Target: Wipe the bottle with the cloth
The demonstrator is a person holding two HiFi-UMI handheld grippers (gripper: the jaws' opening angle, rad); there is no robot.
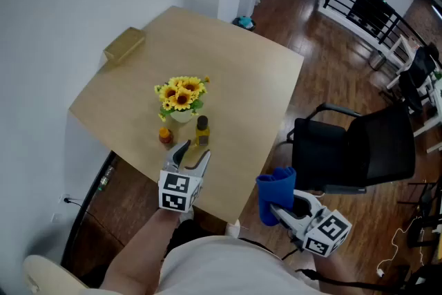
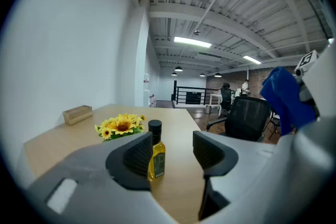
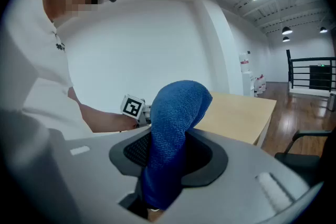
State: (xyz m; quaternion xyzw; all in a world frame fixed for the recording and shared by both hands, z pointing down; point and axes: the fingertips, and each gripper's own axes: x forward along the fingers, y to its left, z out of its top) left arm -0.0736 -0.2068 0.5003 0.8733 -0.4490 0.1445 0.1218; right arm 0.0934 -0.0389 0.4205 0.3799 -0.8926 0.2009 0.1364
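A small bottle [image 1: 202,130] of yellow oil with a black cap stands upright on the wooden table [image 1: 248,93], just in front of the sunflowers. My left gripper [image 1: 192,155] is open a little short of the bottle [image 2: 156,153]; its jaws stand wide, and the bottle shows beyond them by the left jaw, untouched. My right gripper [image 1: 276,207] hangs off the table's near right edge, shut on a blue cloth [image 1: 276,190]. The cloth [image 3: 176,139] stands up in a fold between the jaws. The left gripper [image 3: 137,110] shows behind the cloth in the right gripper view.
A pot of sunflowers [image 1: 181,97] and a small orange-capped jar [image 1: 166,136] stand close behind and left of the bottle. A tan box [image 1: 124,45] lies at the table's far left corner. A black office chair [image 1: 359,145] stands right of the table.
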